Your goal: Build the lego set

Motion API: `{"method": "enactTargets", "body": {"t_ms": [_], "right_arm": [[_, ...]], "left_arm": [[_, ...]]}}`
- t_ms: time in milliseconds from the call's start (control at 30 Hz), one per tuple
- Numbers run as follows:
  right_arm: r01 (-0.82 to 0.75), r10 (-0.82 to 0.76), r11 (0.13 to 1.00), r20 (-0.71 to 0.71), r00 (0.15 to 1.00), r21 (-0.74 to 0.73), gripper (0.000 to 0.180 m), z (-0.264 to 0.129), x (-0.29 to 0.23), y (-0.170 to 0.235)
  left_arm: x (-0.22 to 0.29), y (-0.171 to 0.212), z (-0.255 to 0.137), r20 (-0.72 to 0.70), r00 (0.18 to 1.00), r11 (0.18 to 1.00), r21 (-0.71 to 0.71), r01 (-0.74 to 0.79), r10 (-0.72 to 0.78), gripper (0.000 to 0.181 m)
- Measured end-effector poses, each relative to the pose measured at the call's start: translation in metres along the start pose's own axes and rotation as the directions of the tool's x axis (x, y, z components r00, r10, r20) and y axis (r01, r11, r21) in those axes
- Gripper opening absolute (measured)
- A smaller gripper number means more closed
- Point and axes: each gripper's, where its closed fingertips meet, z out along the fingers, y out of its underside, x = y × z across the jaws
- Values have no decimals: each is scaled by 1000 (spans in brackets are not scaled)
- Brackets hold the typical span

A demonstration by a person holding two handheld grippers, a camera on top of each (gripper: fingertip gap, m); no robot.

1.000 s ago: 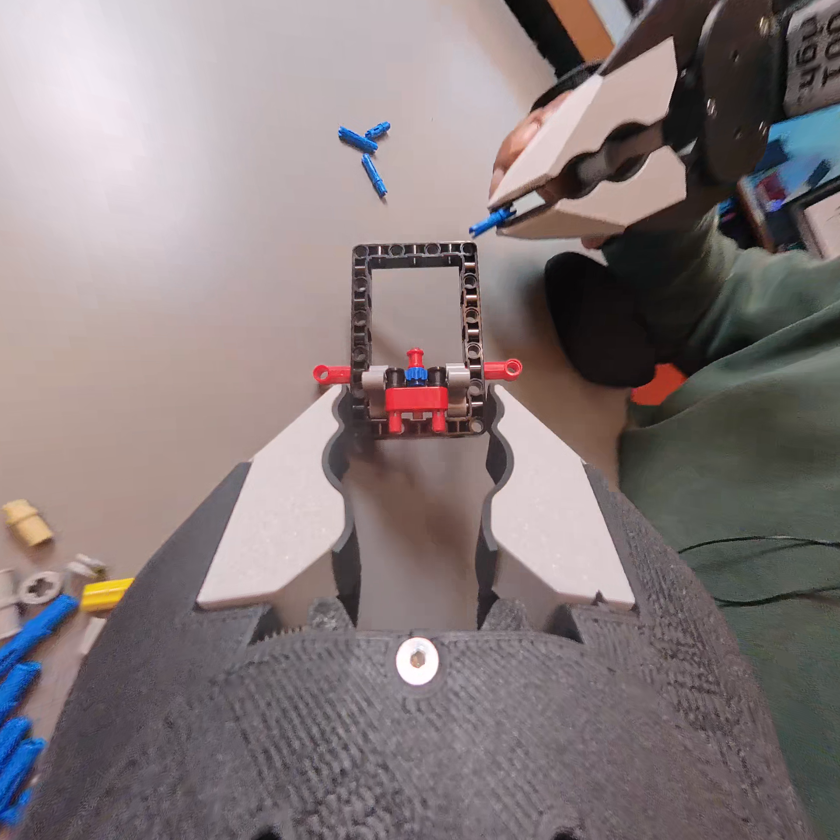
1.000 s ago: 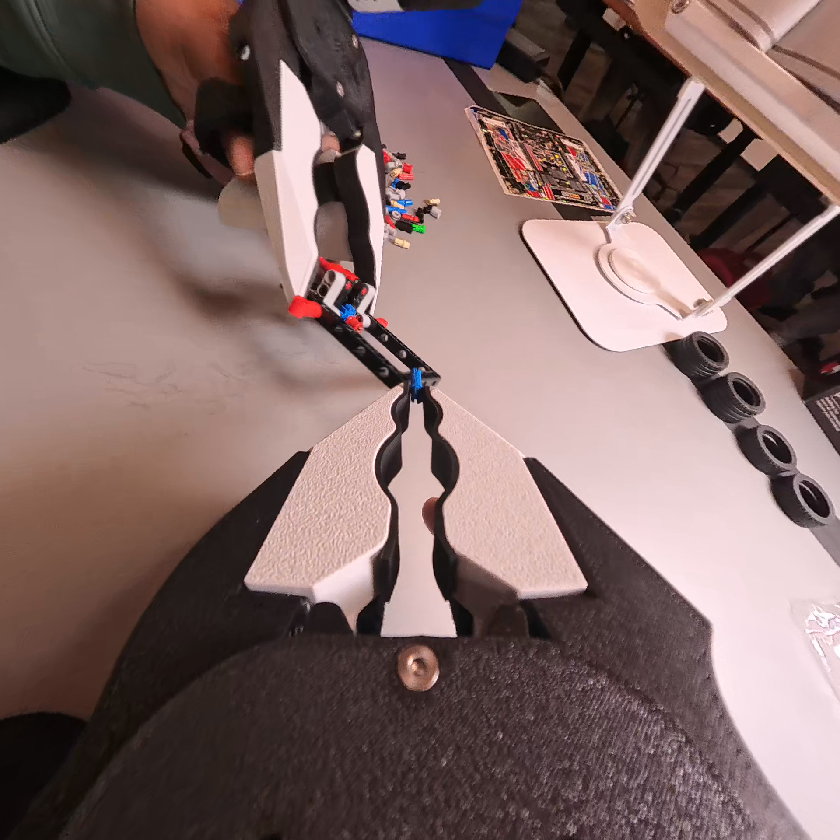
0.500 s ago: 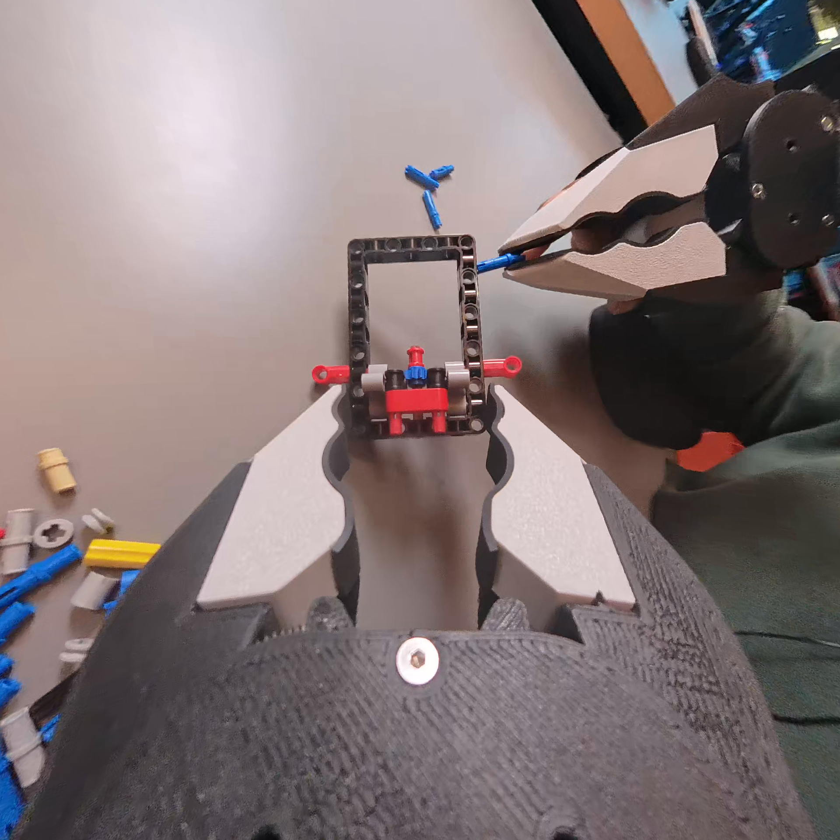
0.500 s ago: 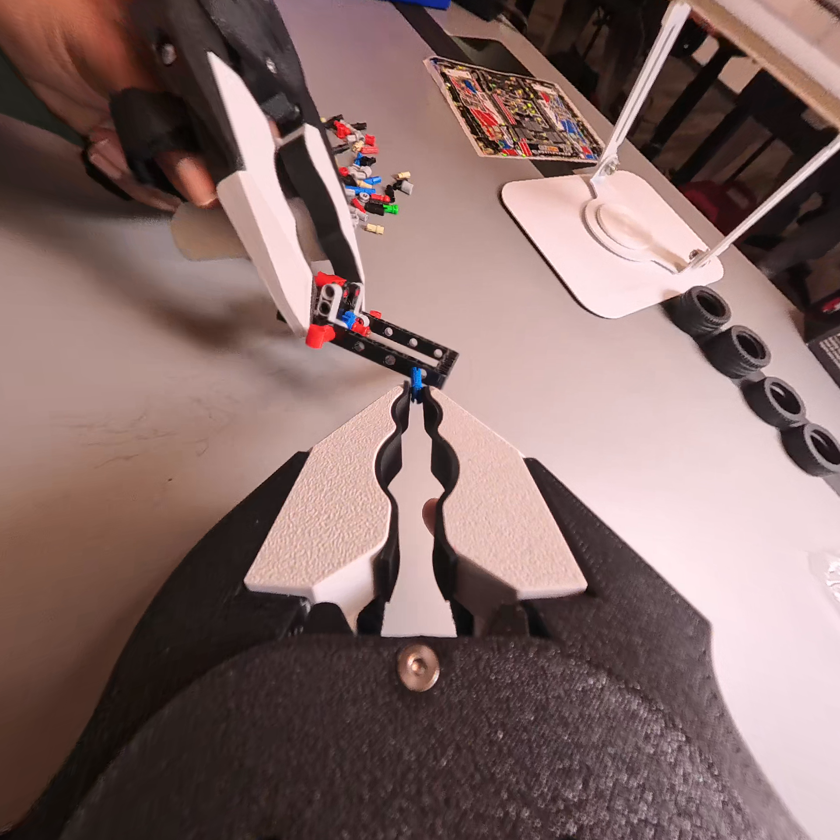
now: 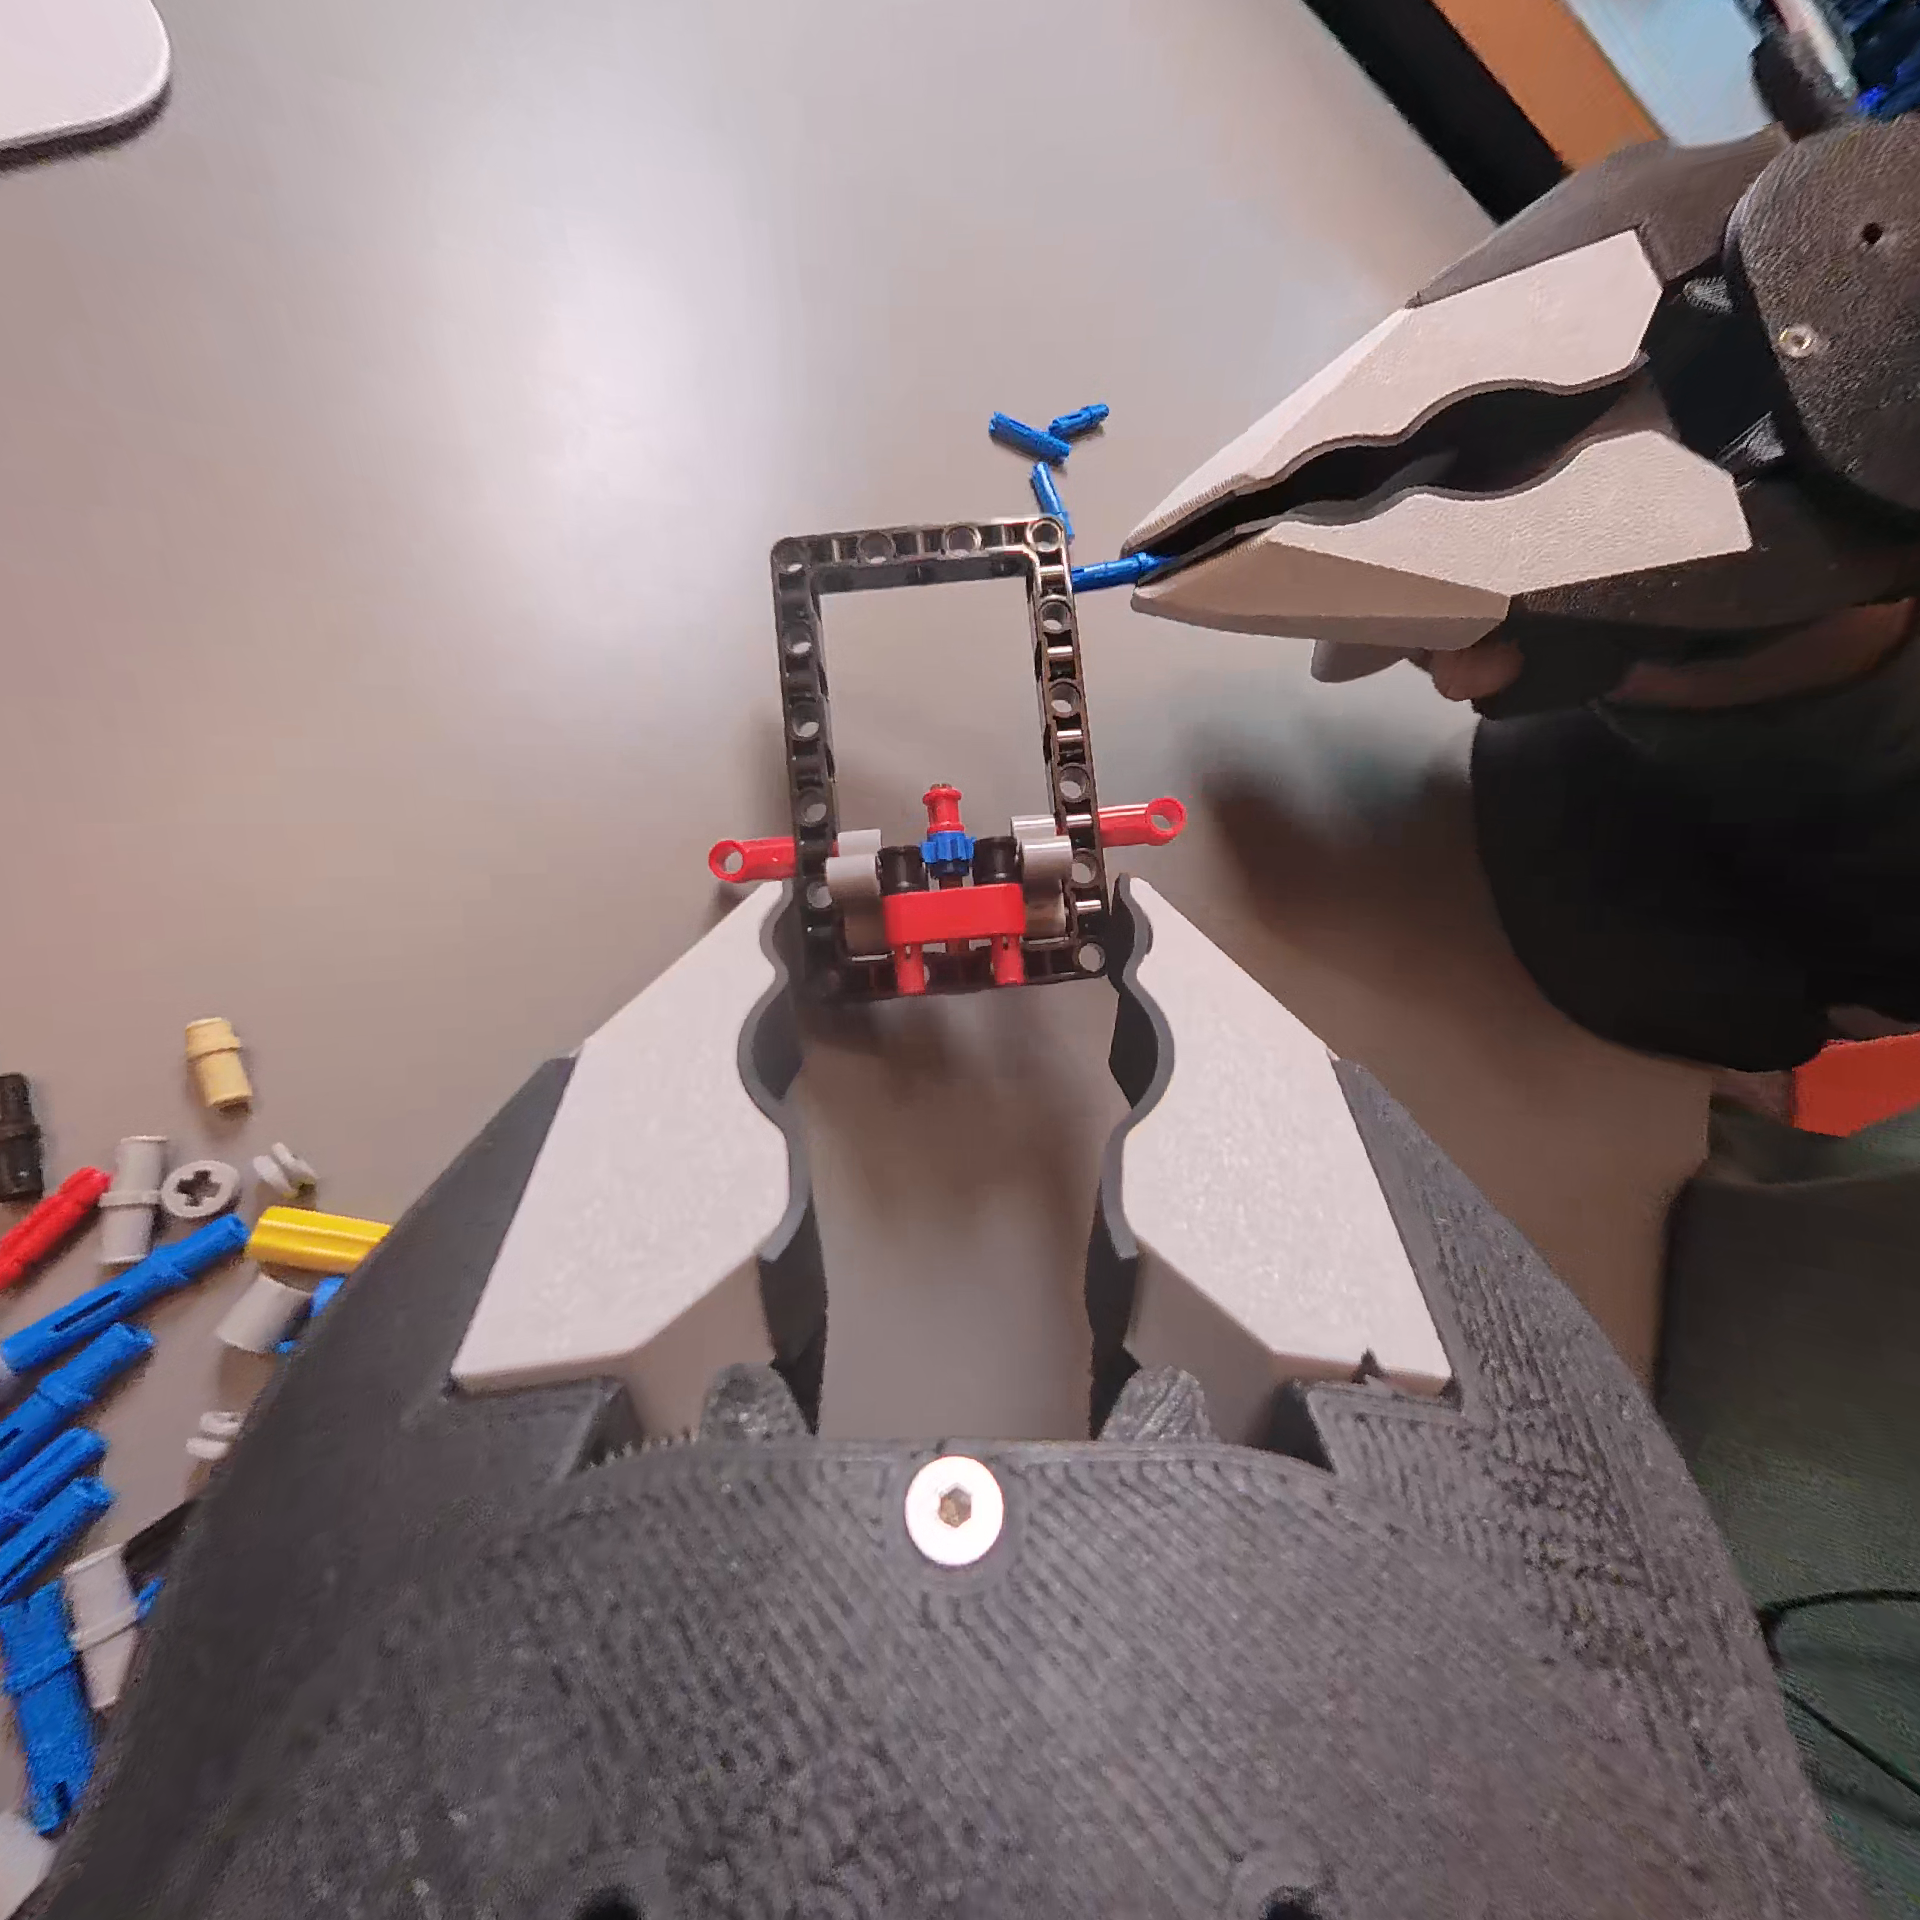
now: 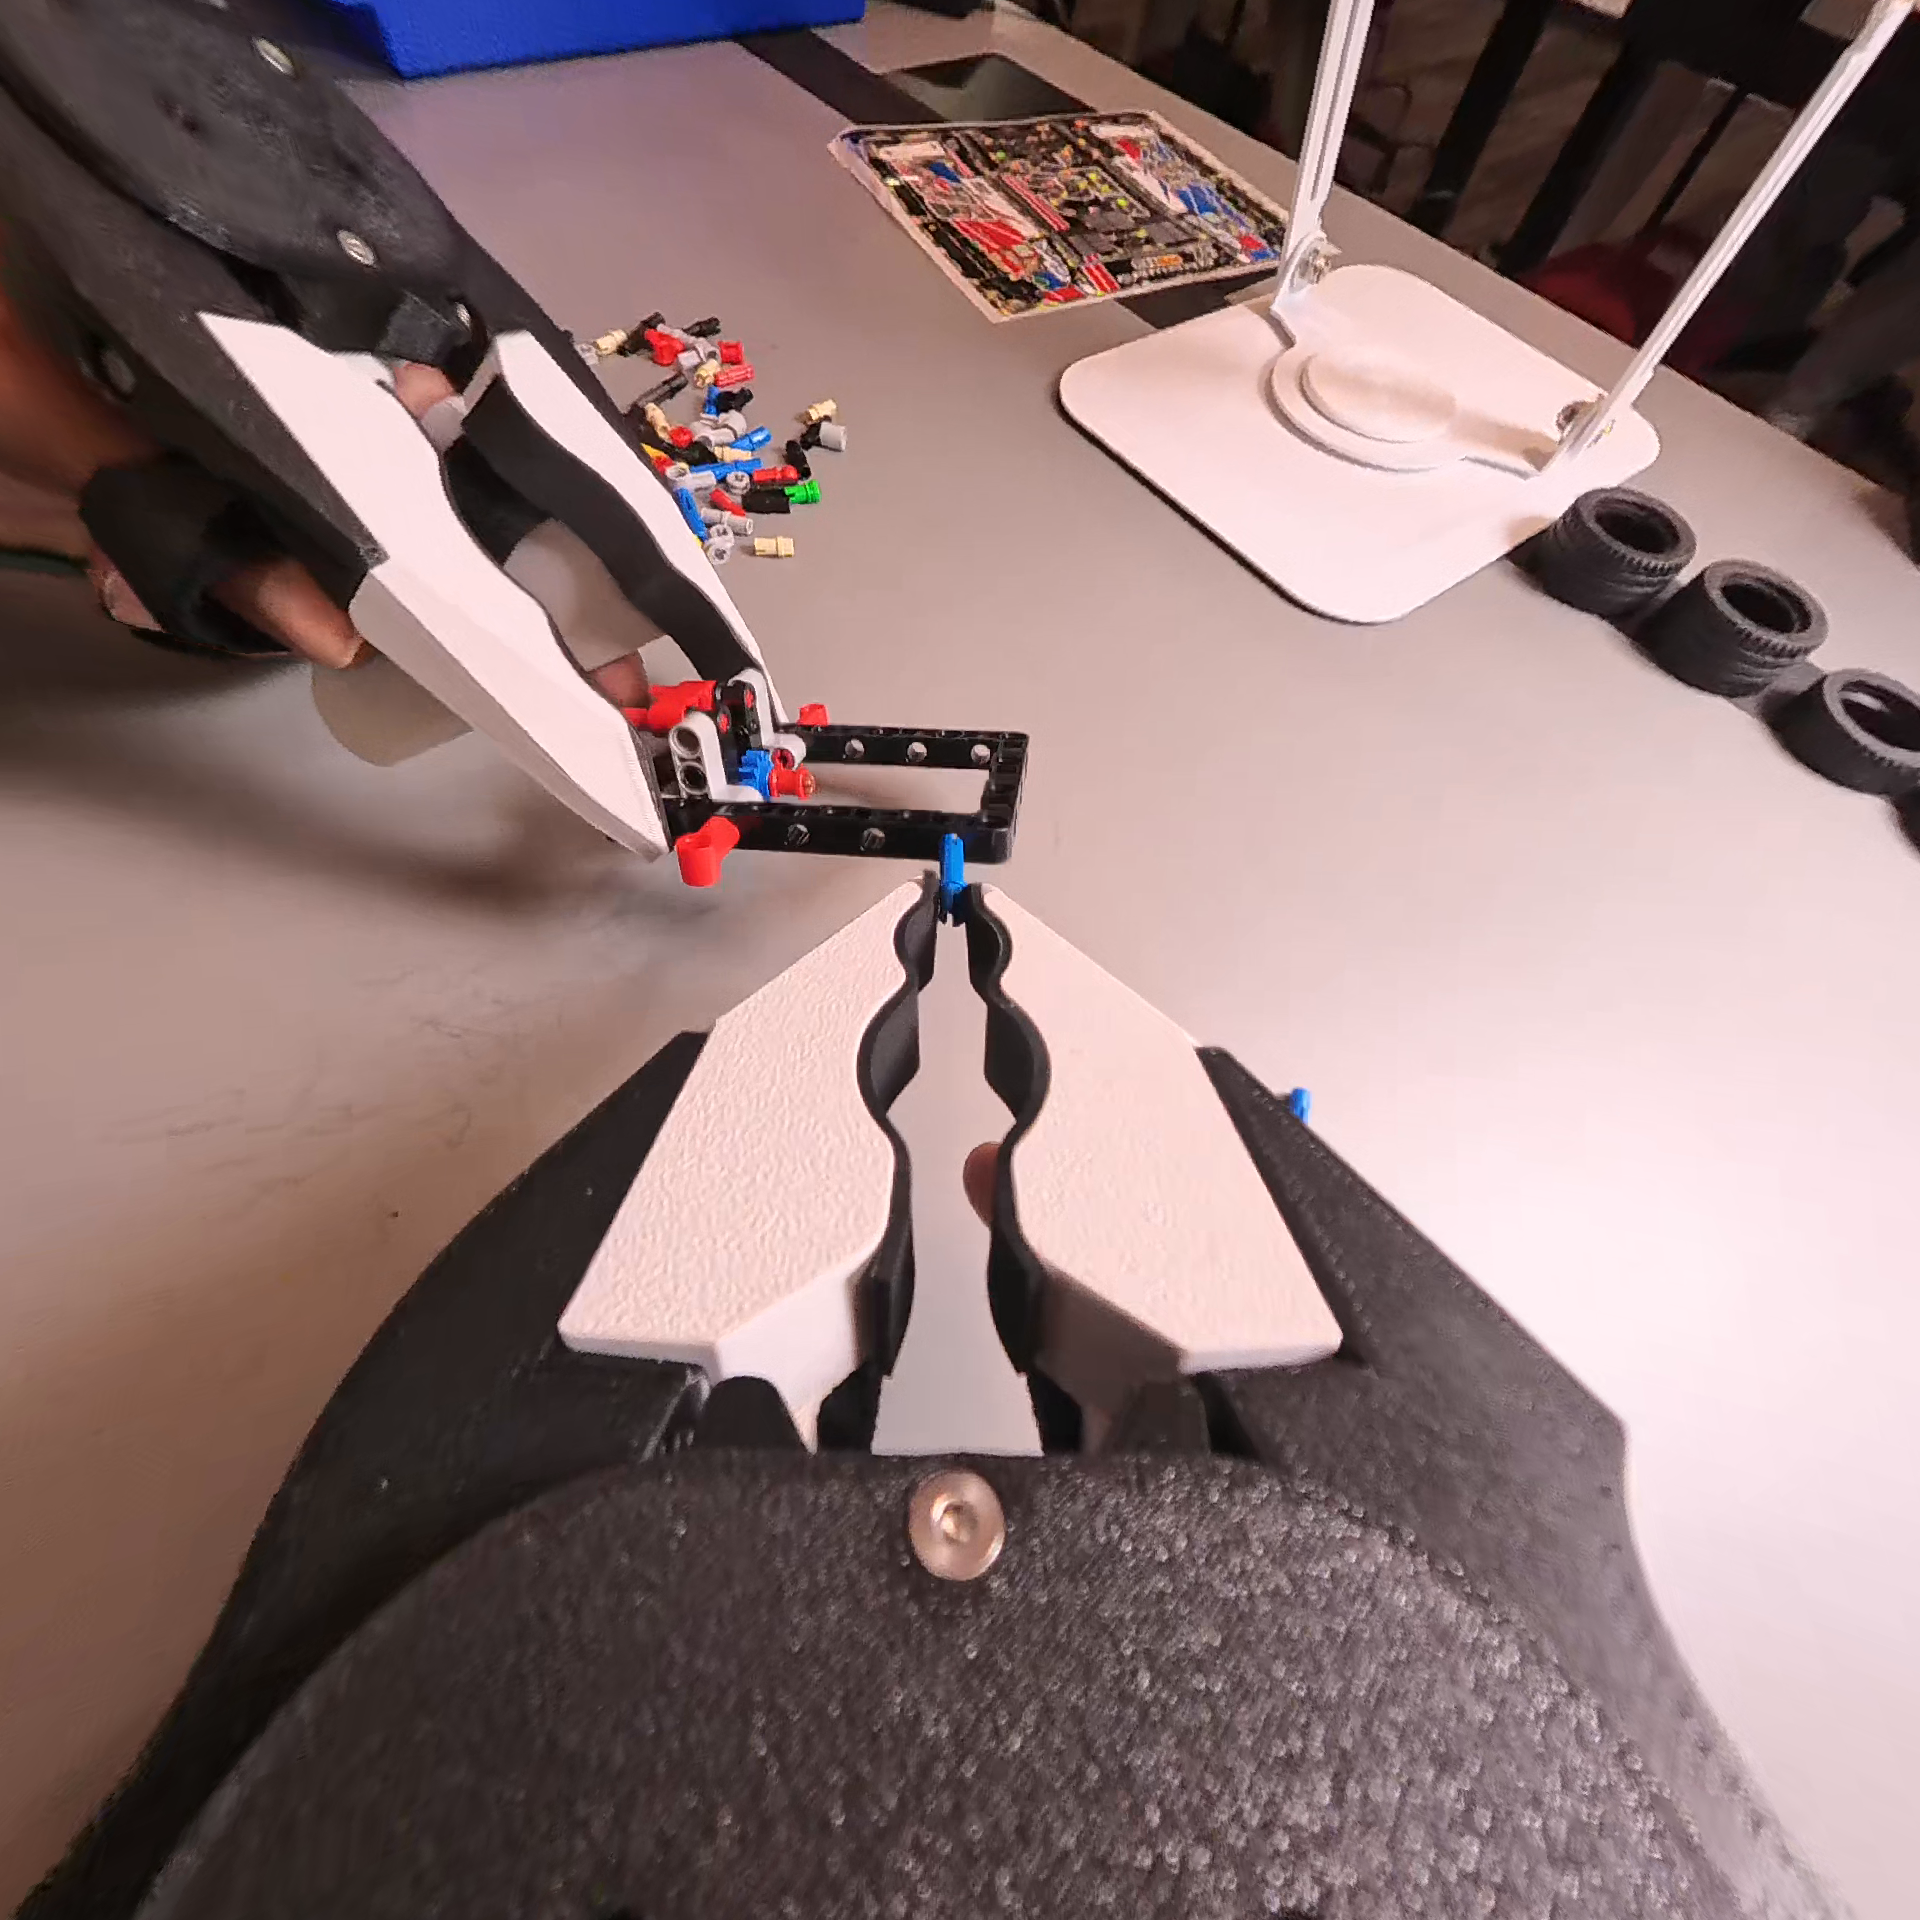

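Here the left gripper (image 5: 951,935) clamps the black frame (image 5: 928,665) by its near end, keeping it steady above the table (image 5: 416,416). From 3 o'clock, the right gripper (image 6: 948,902) pinches a blue pin (image 6: 950,862), apparently aimed at a side hole.

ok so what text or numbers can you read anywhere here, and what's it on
Printed sheet on the table: dense colourful print, too small to read.
Black tyres: no legible lettering.
Left hand-held gripper holding the black frame, right hand-held gripper holding the blue pin: no markings visible.
Nothing readable anywhere.
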Motion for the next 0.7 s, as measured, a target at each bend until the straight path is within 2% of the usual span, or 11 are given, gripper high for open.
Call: {"method": "enactTargets", "body": {"t_ms": [267,367,400,467,600,700], "right_arm": [[-146,146,989,-8,989,-24,2,11,1,9],[-175,175,984,12,984,-38,2,13,4,14],[-177,179,983,26,984,-50,3,14,4,16],[-182,186,980,51,981,-76,3,16,5,21],[-145,159,981,105,982,-132,3,20,2,27],[-95,120,981,144,982,-169,3,22,-1,28]], "left_arm": [[-10,7,4,162,973,987,-50,-155,162,59],[-8,12,5,166,961,973,-102,-205,220,65],[-5,15,5,144,962,969,-118,-216,232,72],[2,19,3,72,969,963,-150,-224,237,68],[14,31,-21,-199,973,941,-288,-175,120,60],[1,2,-35,-251,962,963,-217,-162,105,52]]}}
